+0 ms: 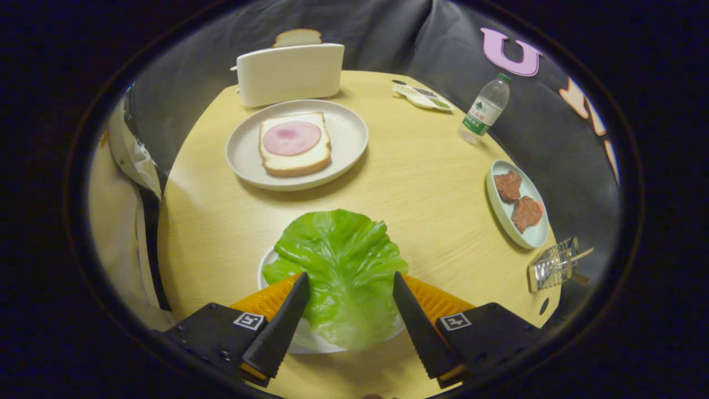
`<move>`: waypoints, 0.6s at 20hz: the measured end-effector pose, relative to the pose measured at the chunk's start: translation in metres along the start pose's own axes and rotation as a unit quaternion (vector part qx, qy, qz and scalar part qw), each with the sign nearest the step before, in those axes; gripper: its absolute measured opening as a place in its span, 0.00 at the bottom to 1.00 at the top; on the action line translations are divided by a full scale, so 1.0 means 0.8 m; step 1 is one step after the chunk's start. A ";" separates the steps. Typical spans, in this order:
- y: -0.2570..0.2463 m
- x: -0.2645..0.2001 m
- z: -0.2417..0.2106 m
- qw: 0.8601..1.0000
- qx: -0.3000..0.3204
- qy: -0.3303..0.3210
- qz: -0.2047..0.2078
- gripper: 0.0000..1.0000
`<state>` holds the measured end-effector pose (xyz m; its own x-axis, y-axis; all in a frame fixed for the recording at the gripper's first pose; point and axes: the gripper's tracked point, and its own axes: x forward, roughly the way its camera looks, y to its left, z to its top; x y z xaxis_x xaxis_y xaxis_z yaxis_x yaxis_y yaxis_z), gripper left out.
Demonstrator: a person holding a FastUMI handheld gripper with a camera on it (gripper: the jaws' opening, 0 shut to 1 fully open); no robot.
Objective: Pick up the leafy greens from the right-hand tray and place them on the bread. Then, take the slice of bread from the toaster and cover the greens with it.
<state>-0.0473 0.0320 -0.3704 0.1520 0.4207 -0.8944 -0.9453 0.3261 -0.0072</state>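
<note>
A round pale wooden worktop stands in soft light, with dark cloth wall draped close behind its far edge.

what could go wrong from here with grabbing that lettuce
1. The gripper is open with its fingers astride the lettuce leaf, which lies flat and overhangs its small plate; closing might pinch only a fold, or drag the plate.
2. The leaf looks wider than the ham-topped bread, so it may land off-centre.
3. The toaster stands right behind the bread's plate, so a high carry might bump it.
</note>
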 end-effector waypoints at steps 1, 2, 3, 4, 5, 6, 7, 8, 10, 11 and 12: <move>-0.001 0.004 -0.003 1.000 0.002 0.005 0.001 0.99; 0.000 0.007 -0.007 1.000 0.006 0.009 0.004 0.99; 0.001 0.008 -0.006 1.000 0.013 0.010 0.010 0.99; 0.001 0.008 -0.007 1.000 0.021 0.014 0.013 0.98; 0.001 0.008 -0.008 0.999 0.029 0.016 0.018 0.98; 0.002 0.009 -0.009 0.999 0.037 0.020 0.024 0.98; 0.003 0.010 -0.010 0.998 0.045 0.022 0.029 0.97; 0.004 0.011 -0.012 0.998 0.055 0.026 0.034 0.96; 0.004 0.013 -0.013 0.997 0.068 0.028 0.040 0.95; 0.003 0.011 -0.012 0.997 0.067 0.031 0.039 0.94; 0.004 0.012 -0.012 0.997 0.065 0.033 0.037 0.93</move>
<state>-0.0518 0.0292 -0.3828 0.0588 0.3920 -0.9181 -0.9069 0.4054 0.1150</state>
